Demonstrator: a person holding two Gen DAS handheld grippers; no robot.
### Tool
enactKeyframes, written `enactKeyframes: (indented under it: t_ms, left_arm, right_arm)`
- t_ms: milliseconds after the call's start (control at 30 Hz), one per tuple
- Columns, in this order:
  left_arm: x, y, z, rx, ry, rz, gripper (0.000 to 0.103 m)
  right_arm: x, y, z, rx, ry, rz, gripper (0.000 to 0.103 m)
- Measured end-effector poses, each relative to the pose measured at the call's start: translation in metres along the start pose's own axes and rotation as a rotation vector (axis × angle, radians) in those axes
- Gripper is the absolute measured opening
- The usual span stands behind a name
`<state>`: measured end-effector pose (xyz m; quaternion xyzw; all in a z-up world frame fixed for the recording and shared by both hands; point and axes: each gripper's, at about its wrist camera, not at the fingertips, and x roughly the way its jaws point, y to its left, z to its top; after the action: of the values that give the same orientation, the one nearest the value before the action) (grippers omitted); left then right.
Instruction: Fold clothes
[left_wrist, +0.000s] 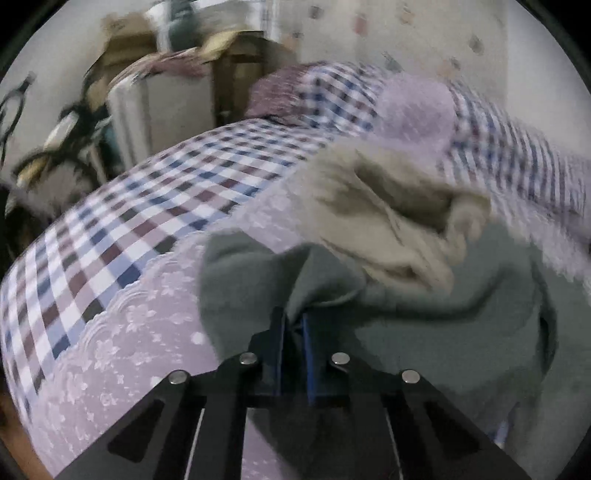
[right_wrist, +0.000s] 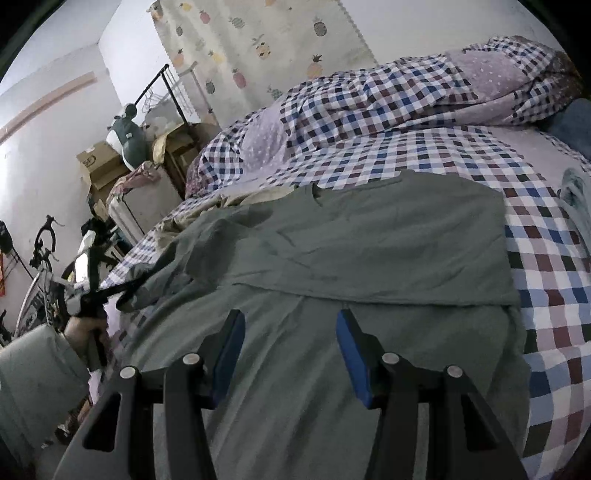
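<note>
Between the blue pads of the left gripper (left_wrist: 293, 325), nearest the left wrist camera, a pinch of the green garment (left_wrist: 424, 325) rises in a small peak: the jaws are nearly together with only that cloth between them. The hold sits at the garment's left edge, probably so that this side can be lifted and carried over the middle for a fold. In the right wrist view the same gripper (right_wrist: 123, 291) shows at the far left, held by a hand (right_wrist: 79, 326) in a pale sleeve (right_wrist: 37, 369), with the cloth drawn taut from it.

The right gripper (right_wrist: 290, 343) hovers over the near part of the garment with its jaws about half apart and nothing between them; whether the tips touch the cloth I cannot tell. It looks placed to pin or take the opposite side while the left one pulls.

The garment lies spread on the bed (right_wrist: 546, 280), over a lilac lace cover (left_wrist: 122, 332) and the checked sheet. One part already lies doubled across its far half, so folding seems under way. Just beyond it lies a crumpled beige garment (left_wrist: 388, 221), probably waiting its turn. Further back a checked quilt (right_wrist: 369, 96) is bunched against the wall, clear of the working area.
</note>
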<state>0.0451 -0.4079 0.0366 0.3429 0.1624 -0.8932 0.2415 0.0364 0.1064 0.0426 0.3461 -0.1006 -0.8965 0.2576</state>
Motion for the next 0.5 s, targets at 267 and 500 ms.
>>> enactKeyframes:
  t_ms: [267,500]
  left_arm:
    - [-0.025,0.067,0.051,-0.358,-0.08,-0.131,0.006]
    - [-0.064,0.077,0.104,-0.516,-0.226,-0.316,0.005]
  right_arm:
    - [0.0,-0.004,0.0,0.014,0.003,0.015,0.055]
    - [0.0,-0.004,0.001,0.011,-0.007,0.038,0.055]
